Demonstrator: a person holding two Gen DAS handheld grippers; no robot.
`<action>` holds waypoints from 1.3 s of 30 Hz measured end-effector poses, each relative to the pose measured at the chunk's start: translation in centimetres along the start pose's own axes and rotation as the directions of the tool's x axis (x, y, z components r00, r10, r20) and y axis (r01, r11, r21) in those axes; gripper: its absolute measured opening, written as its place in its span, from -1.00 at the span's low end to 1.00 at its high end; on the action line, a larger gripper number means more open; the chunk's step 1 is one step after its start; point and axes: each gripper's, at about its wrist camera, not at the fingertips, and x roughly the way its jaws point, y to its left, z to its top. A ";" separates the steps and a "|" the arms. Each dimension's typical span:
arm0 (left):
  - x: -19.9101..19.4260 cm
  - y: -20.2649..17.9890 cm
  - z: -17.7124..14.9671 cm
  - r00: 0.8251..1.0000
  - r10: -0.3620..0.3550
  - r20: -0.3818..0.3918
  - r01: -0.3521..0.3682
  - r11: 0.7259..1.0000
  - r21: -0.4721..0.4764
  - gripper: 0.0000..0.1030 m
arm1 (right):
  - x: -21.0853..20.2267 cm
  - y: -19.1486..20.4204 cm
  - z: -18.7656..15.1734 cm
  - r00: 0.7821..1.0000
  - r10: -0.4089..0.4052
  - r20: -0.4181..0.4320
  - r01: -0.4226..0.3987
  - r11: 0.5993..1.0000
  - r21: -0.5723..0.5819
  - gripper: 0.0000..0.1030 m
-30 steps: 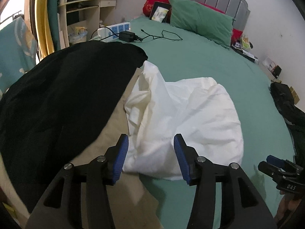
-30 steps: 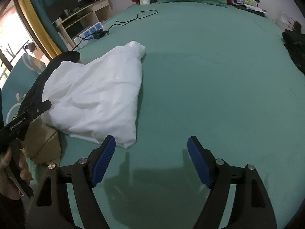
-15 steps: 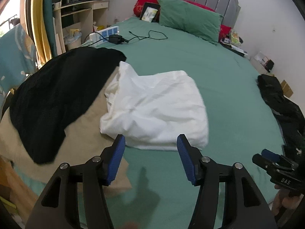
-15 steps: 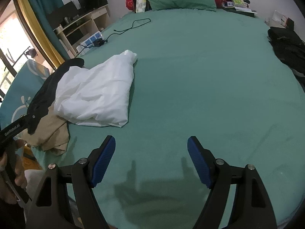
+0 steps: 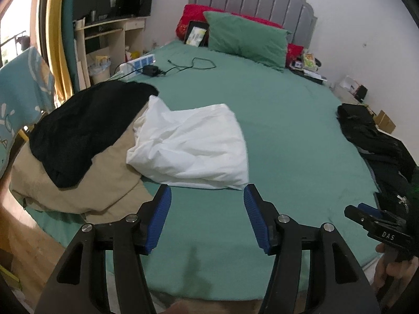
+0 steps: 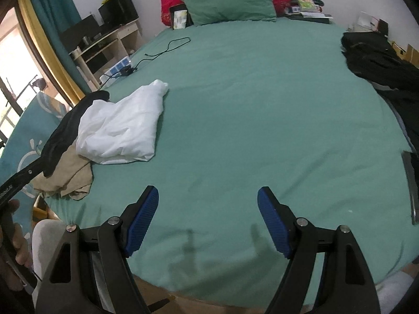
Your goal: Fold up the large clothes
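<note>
- White garment (image 5: 192,146), folded into a rough block, lies on the left half of your green bed (image 5: 288,130), its left edge lapping onto the tan cloth (image 5: 78,185).
- At the far left, a black garment (image 5: 83,125) lies over that tan cloth, which hangs off the bed's left corner toward the wooden floor (image 5: 23,238).
- Your left gripper (image 5: 207,219) hovers above bare sheet just short of the white garment's near edge; its jaws have just been opening, stand well apart, and nothing is between them.
- Right of the white garment, the sheet runs bare across the middle of the bed, up to the green pillow (image 6: 227,0) at the headboard.
- Your right gripper (image 6: 208,222) hangs over the near edge of that bare stretch, fingers spread wide and empty.
- At the right edge, a dark pile of clothing (image 6: 379,60) drapes over the side of the bed.
- Compared with a second ago, both grippers have pulled back and up: the white garment looks smaller and farther off, and the bed's near edge now shows beneath you.
</note>
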 end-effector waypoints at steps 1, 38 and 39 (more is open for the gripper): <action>-0.4 -0.4 0.0 1.000 -0.006 0.006 0.006 1.000 0.005 0.19 | -0.5 -0.4 -0.2 1.000 0.000 0.002 0.000 1.000 0.003 0.51; -16.5 -11.0 3.6 0.906 -0.091 0.412 0.020 0.985 0.173 0.45 | -22.1 -3.9 0.9 0.877 -0.120 0.466 0.123 0.992 0.024 0.78; -17.0 -10.9 3.7 0.898 -0.098 0.428 0.027 0.985 0.169 0.45 | -22.6 -3.6 0.9 0.869 -0.113 0.482 0.121 0.993 0.014 0.83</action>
